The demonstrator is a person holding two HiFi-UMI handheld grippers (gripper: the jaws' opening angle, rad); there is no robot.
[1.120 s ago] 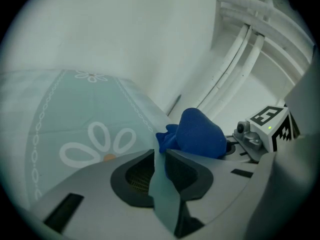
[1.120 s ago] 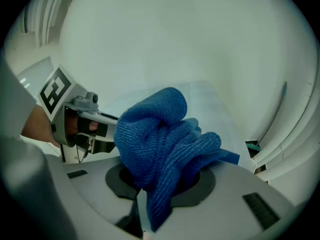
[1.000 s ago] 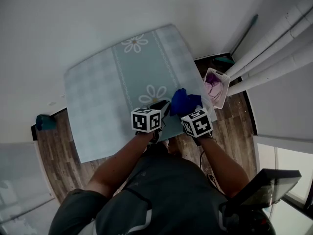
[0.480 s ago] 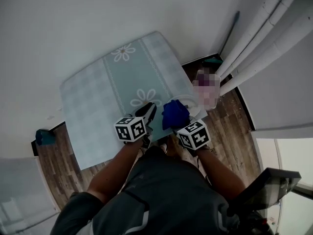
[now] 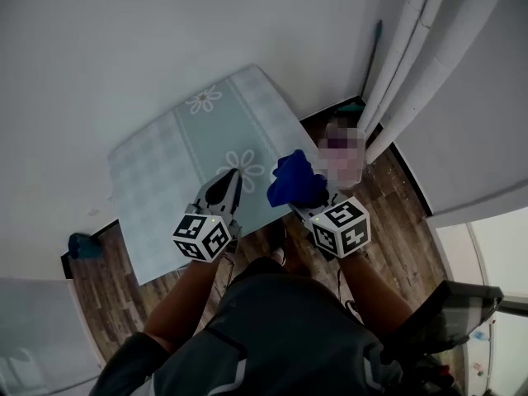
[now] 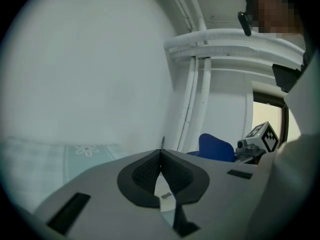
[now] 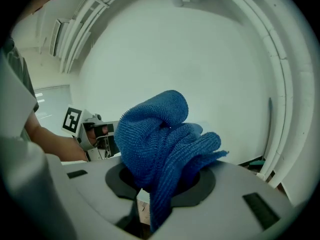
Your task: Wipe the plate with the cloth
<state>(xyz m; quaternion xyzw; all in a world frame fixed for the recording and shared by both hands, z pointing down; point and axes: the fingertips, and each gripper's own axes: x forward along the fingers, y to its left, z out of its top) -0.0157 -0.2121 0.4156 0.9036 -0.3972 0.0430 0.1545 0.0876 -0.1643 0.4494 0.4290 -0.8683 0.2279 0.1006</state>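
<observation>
Gripping cloth (image 7: 160,134) that hides its tips, R hand-held gripper (image 7: 161,186); L hand-held gripper (image 6: 161,170) closed, empty.

The cloth (image 7: 165,149) in the middle of the right gripper view was blue and matt, with a rough, looped pile. The left gripper (image 6: 161,153) had a smooth, matt grey plastic shell, and its black pads (image 6: 144,173) showed a fine grid texture. In the head view, the table cover (image 5: 165,172) looked smooth, and the floor (image 5: 396,213) at the right was dark wood planks.
</observation>
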